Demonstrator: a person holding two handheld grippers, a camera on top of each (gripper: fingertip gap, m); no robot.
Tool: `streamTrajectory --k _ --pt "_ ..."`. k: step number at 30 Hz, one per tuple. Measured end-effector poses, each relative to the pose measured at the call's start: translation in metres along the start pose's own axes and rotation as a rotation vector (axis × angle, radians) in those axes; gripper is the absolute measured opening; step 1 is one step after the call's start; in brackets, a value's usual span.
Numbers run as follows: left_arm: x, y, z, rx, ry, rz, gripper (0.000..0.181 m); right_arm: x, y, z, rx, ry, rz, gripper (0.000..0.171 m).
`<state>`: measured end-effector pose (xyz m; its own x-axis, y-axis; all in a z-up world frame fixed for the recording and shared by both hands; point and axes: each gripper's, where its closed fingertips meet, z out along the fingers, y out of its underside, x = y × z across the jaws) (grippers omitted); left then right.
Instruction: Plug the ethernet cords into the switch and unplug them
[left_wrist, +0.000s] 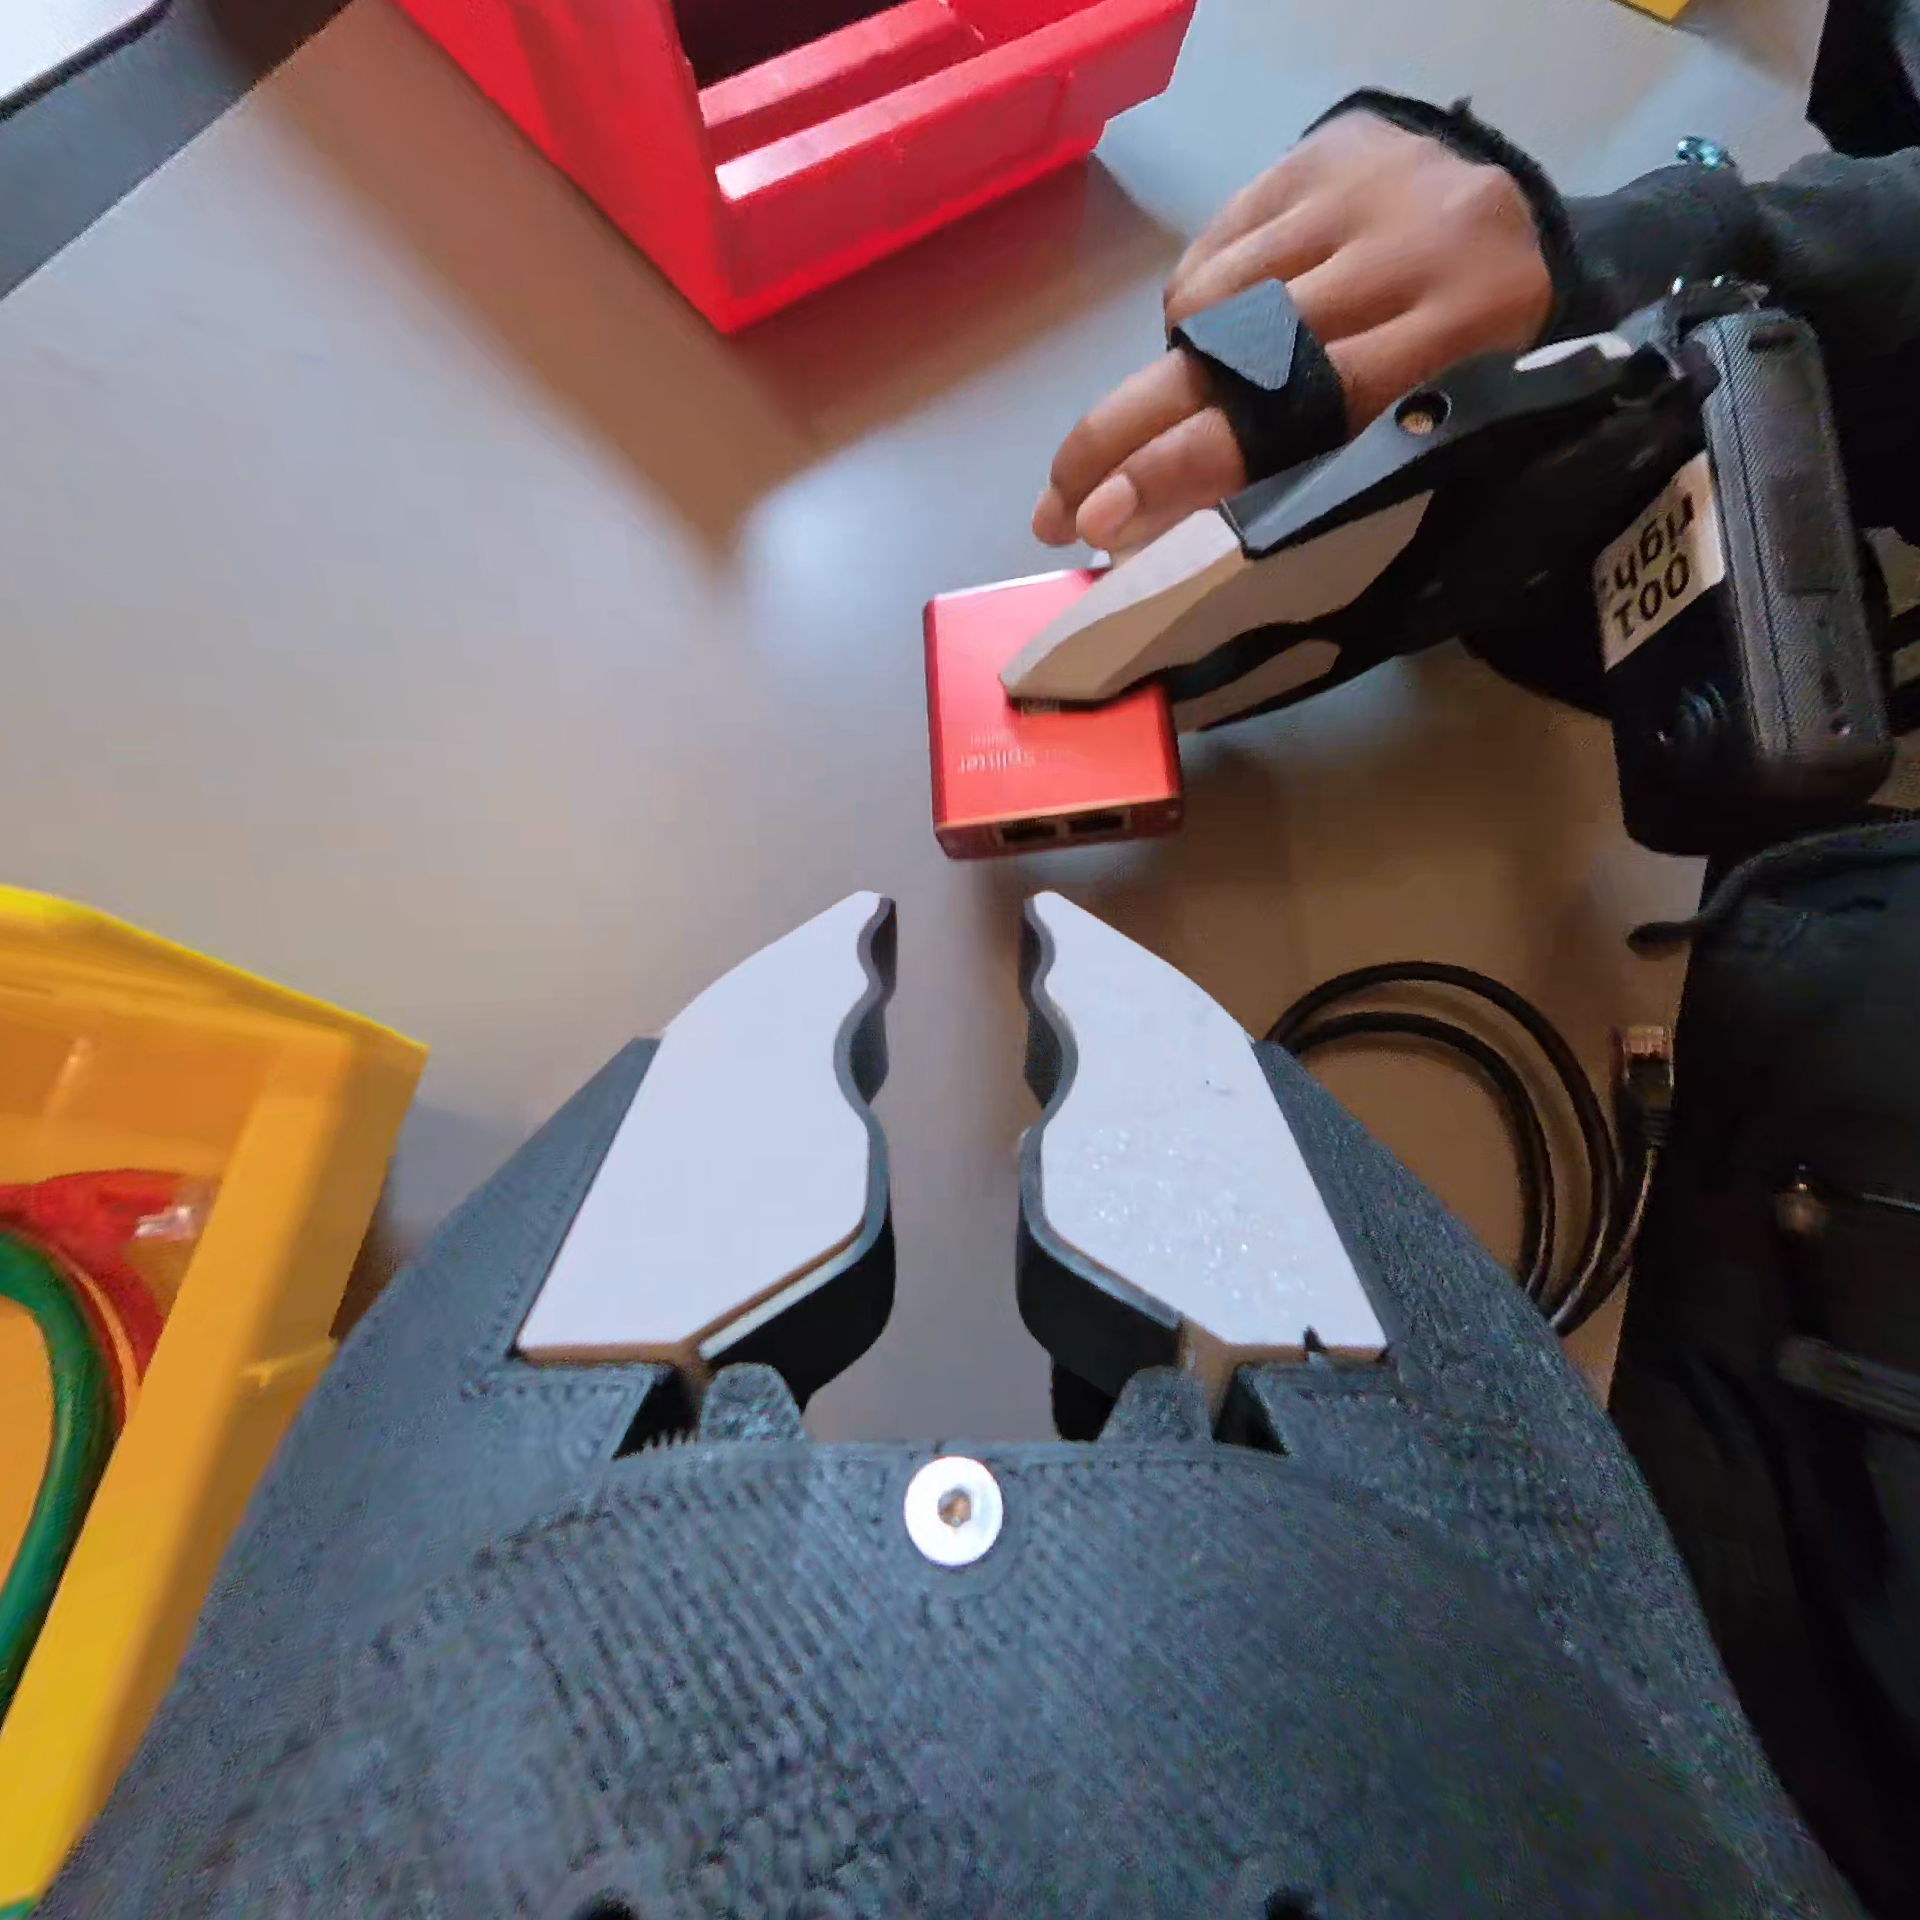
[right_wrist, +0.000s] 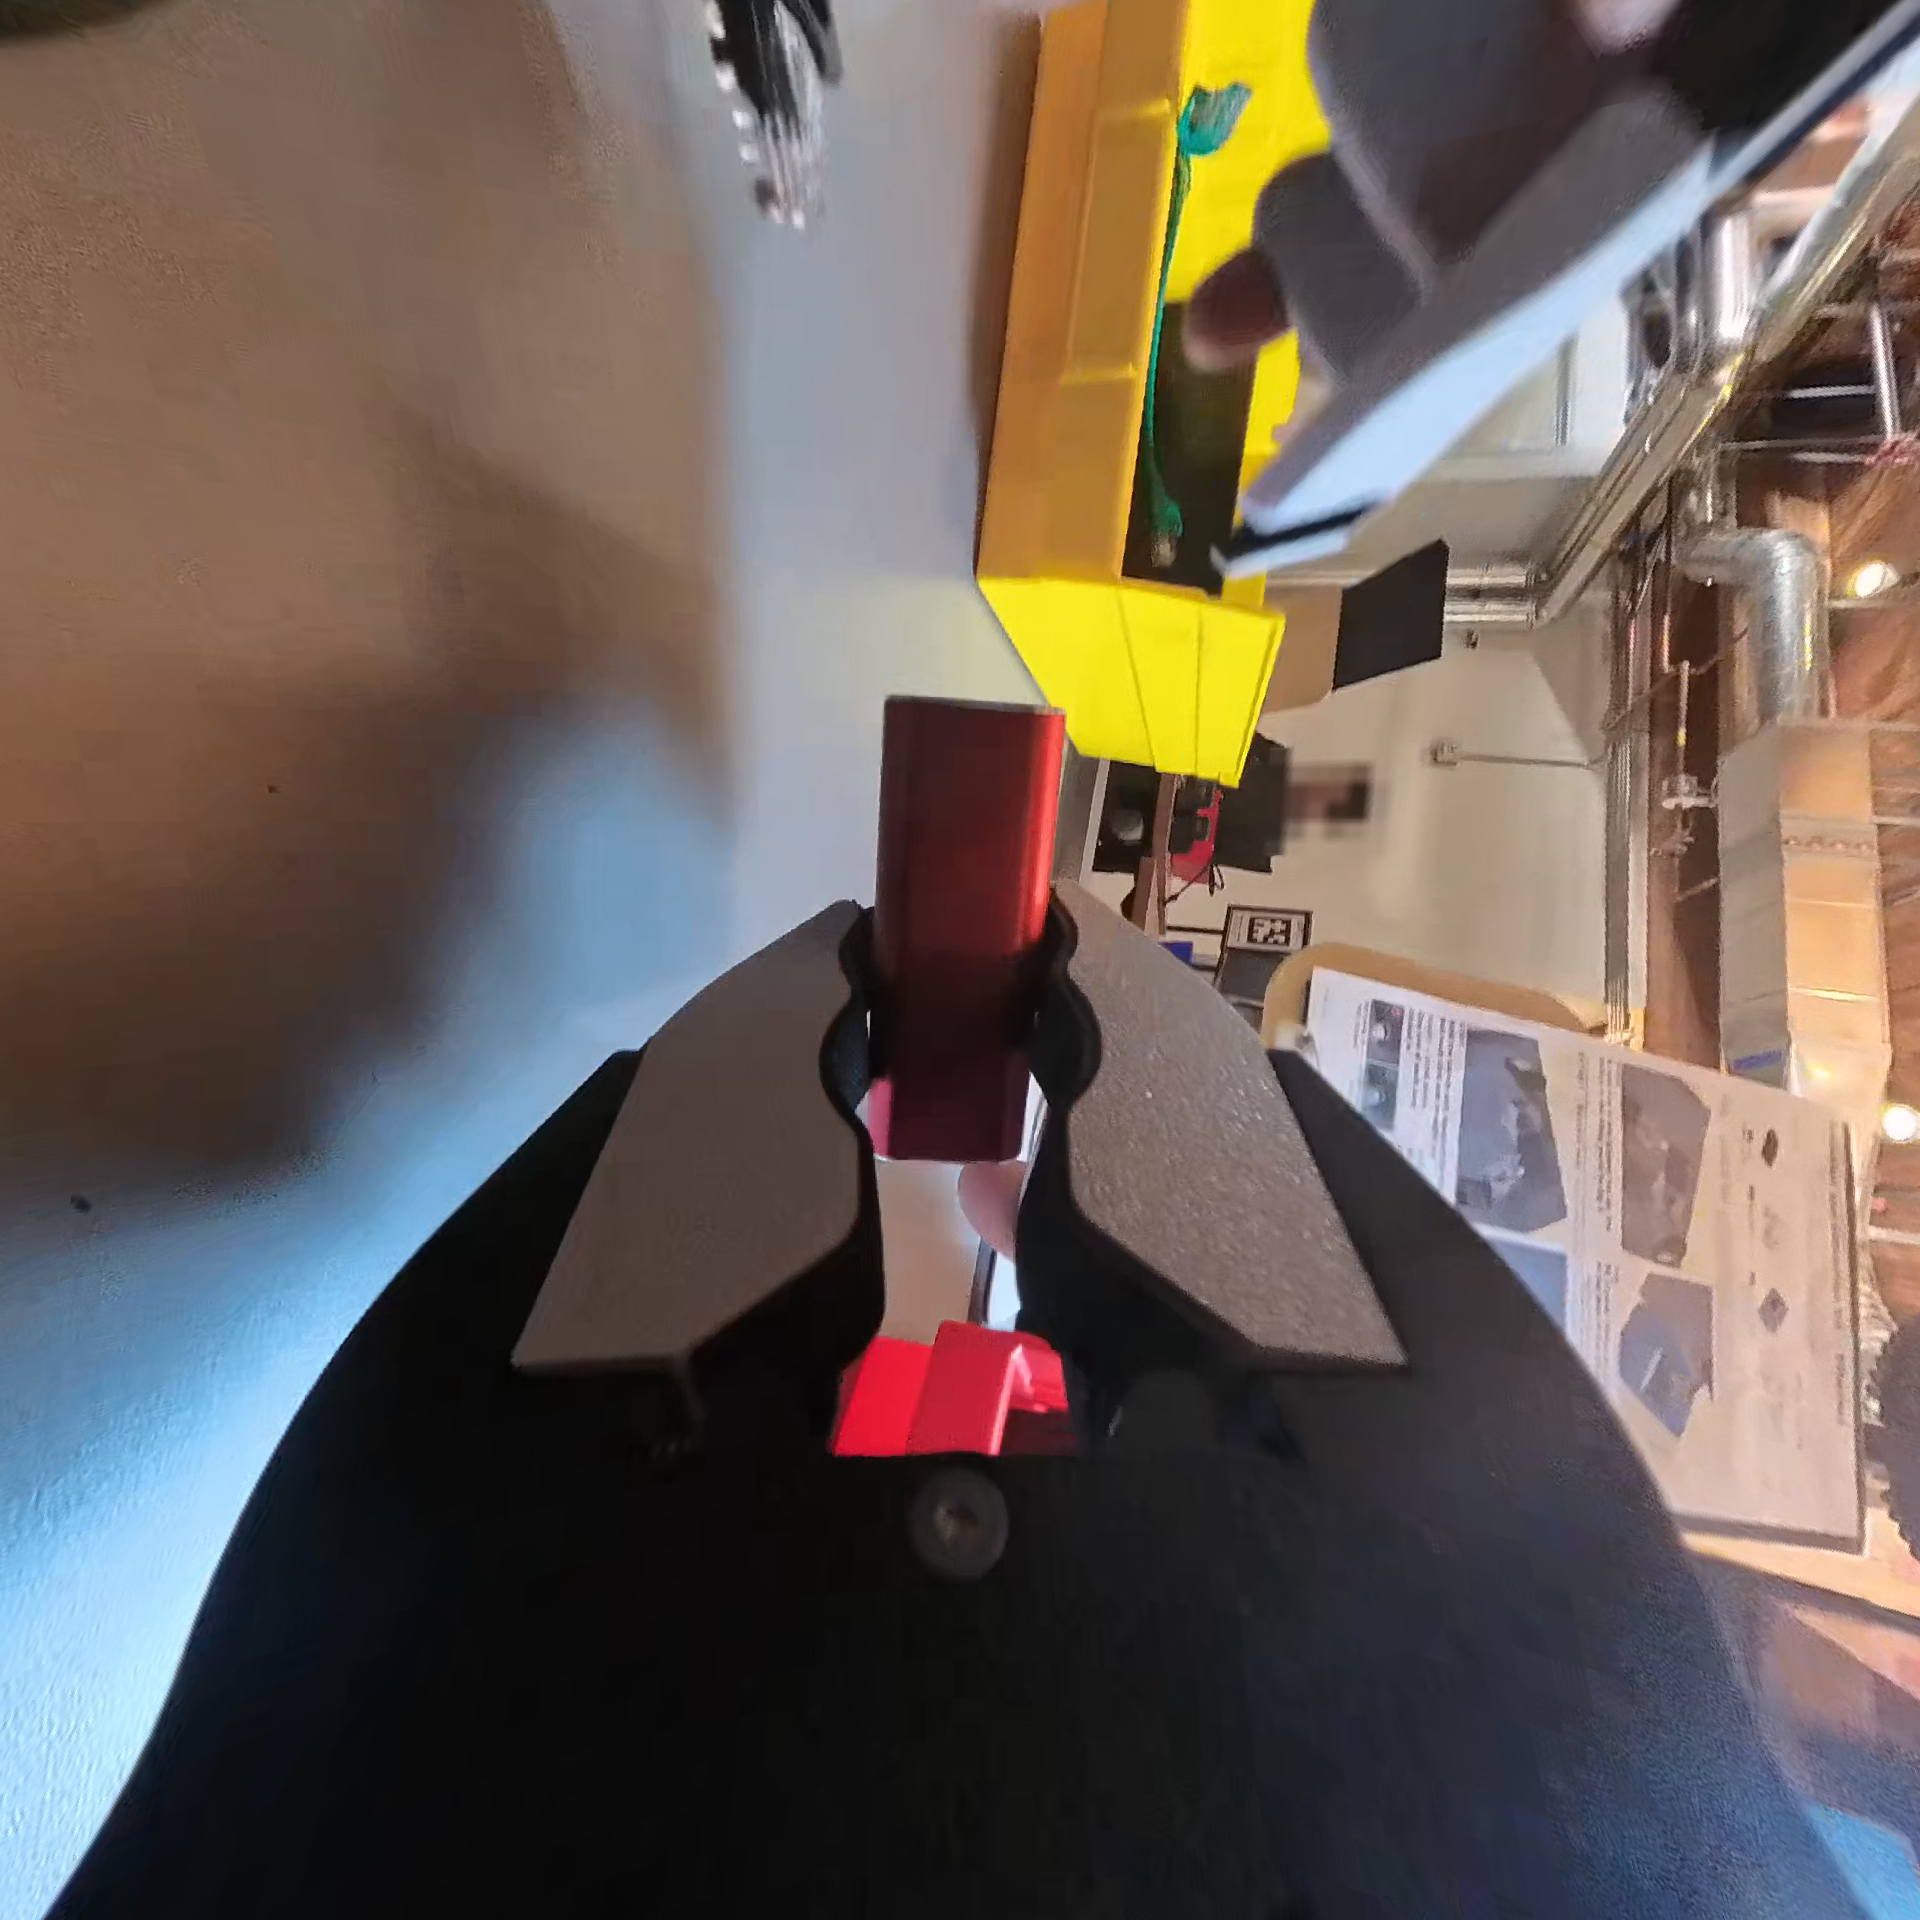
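The red switch (left_wrist: 1039, 769) is a small metal box with two ports facing my left gripper. My right gripper (left_wrist: 1039, 691) is shut on its far end and holds it low over the grey table (left_wrist: 468, 623). In the right wrist view the switch (right_wrist: 966, 810) is clamped between the fingers of the right gripper (right_wrist: 961, 925). My left gripper (left_wrist: 958, 914) is open and empty, a short way in front of the ports. A black ethernet cord (left_wrist: 1455, 1039) lies coiled on the table to the right, its plug (left_wrist: 1647, 1081) free.
A yellow bin (left_wrist: 260, 1195) at the left holds a green cord (left_wrist: 62, 1382) and a red cord (left_wrist: 94, 1216). It also shows in the right wrist view (right_wrist: 1122, 416). A red bin (left_wrist: 883, 135) stands at the back. A person's hand (left_wrist: 1351, 270) works the right gripper. The grippers' ends are close to 8 centimetres from one another.
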<state>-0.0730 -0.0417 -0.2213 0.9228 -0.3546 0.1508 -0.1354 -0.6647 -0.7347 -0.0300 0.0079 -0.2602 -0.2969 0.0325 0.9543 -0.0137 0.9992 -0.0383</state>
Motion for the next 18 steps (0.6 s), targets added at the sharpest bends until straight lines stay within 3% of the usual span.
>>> streamTrajectory --k 1,11,15,18 --pt "0.0 0.006 -0.004 -0.03 -0.016 0.003 0.024 0.001 0.005 -0.002 -0.012 0.003 0.011 0.027" --pt "0.035 0.108 0.011 -0.281 -0.247 -0.063 0.025 0.025 0.038 -0.02 -0.087 0.096 0.118 0.027" --pt "0.032 0.096 0.015 -0.239 -0.277 0.015 0.013 0.029 0.035 -0.021 -0.065 0.118 0.121 0.027" --pt "0.027 0.06 0.018 -0.194 -0.159 0.06 0.012 0.033 0.033 -0.024 -0.046 0.138 0.118 0.027"
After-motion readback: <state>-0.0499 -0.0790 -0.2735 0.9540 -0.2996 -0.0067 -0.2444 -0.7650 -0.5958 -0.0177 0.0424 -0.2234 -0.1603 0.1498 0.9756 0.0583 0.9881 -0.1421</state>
